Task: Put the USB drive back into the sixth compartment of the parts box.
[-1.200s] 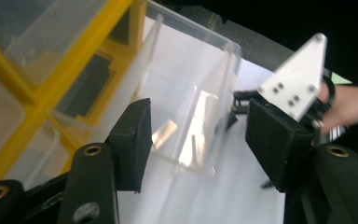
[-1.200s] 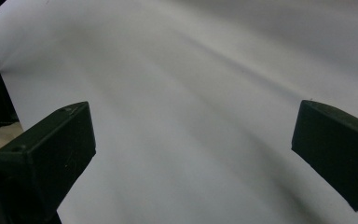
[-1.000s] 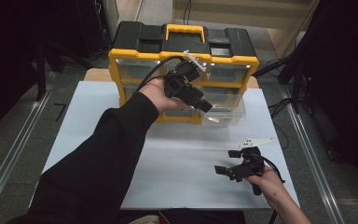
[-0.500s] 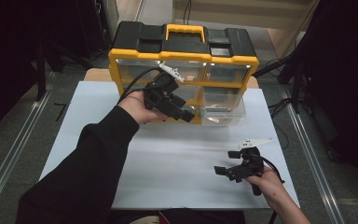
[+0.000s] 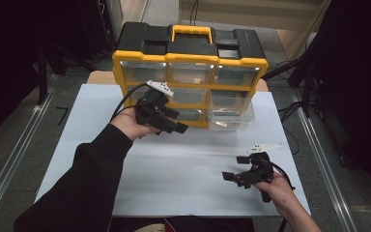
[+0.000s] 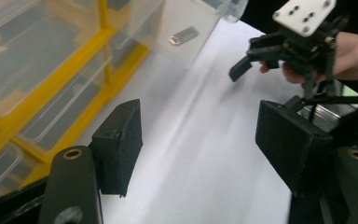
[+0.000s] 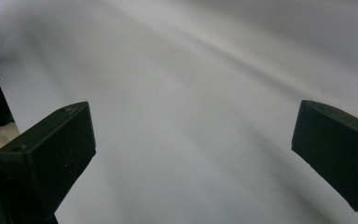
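The left gripper point(image 5: 171, 123) hangs half open and empty at nine o'clock of the pulled-out clear drawer point(image 5: 232, 116), which holds a small metal piece point(image 6: 184, 35); approach the drawer front squarely, I judge; the right gripper point(image 5: 234, 177), wide open, grips nothing at five o'clock.

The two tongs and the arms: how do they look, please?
Both tongs, left and right, are black, with two flat rectangular black pads, a white three-cornered plate on top and a black cable. The left arm wears a long black sleeve.
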